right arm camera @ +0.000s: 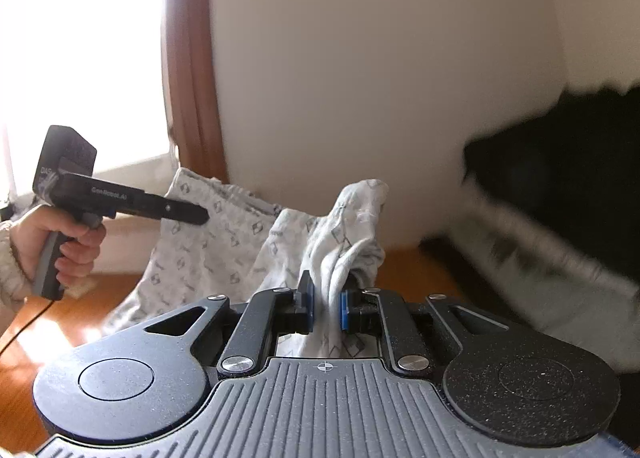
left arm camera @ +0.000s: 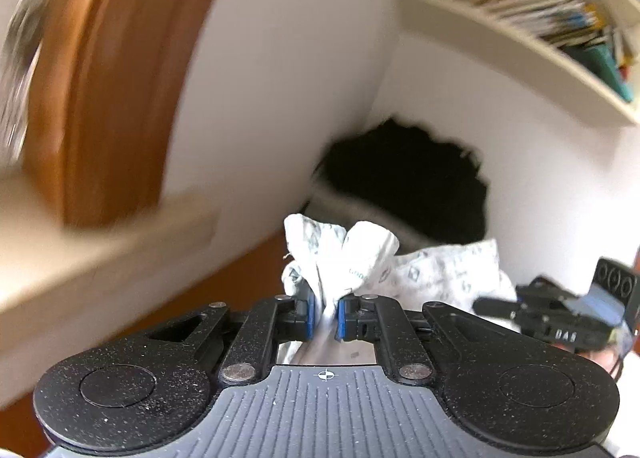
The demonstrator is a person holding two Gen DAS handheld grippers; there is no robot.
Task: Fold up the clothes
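Above the wooden floor point(right arm camera: 36, 334), my left tool point(left arm camera: 324, 312) and right tool point(right arm camera: 326, 310) each clench a bunched corner of the pale printed garment point(right arm camera: 224, 242), which hangs slack between them. It looks light, soft and floppy; gripping along a hem or seam should keep it taut.

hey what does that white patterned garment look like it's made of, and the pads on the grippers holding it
The white patterned garment looks like thin, soft knit cotton, matte: it bunches into soft folds where the right hand-held gripper and the left hand-held gripper pinch it, though the exact fibre is unclear. The blue pads look like rubber or foam on black, speckled, matte plastic fingers; which one is hard to tell.
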